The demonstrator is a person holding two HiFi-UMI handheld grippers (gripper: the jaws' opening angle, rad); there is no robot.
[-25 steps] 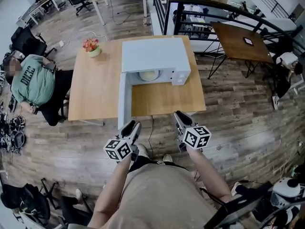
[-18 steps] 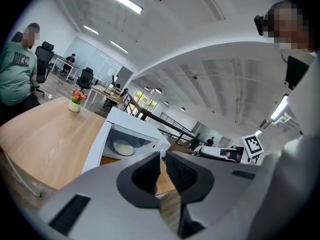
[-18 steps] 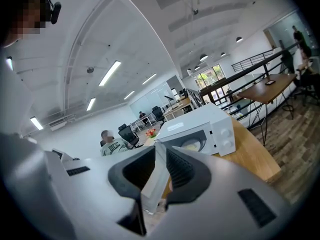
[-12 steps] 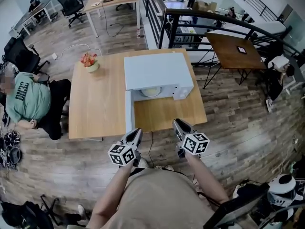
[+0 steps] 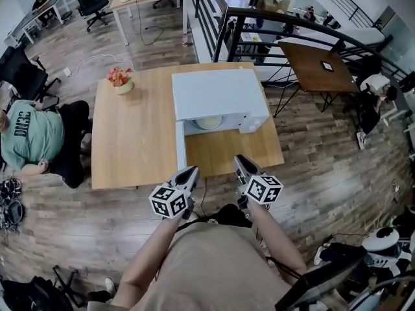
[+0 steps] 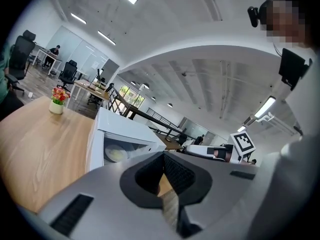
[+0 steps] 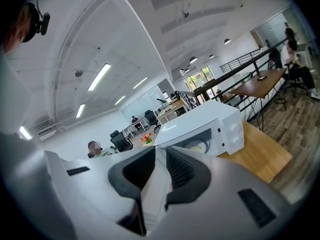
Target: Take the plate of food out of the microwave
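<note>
Your head camera is looking steeply down from high above onto the wooden table [image 5: 130,141] and the white microwave [image 5: 217,92], with the left gripper [image 5: 187,175] and right gripper [image 5: 241,164] showing just beside the near table edge. The left gripper view is looking almost level along its own jaws, low over the tabletop, facing the microwave's open front. The right gripper view is looking the same way from the other side, catching the microwave at an angle, right of its jaws. All three views are sharing the microwave, the table and the flower pot [image 5: 120,80]
</note>
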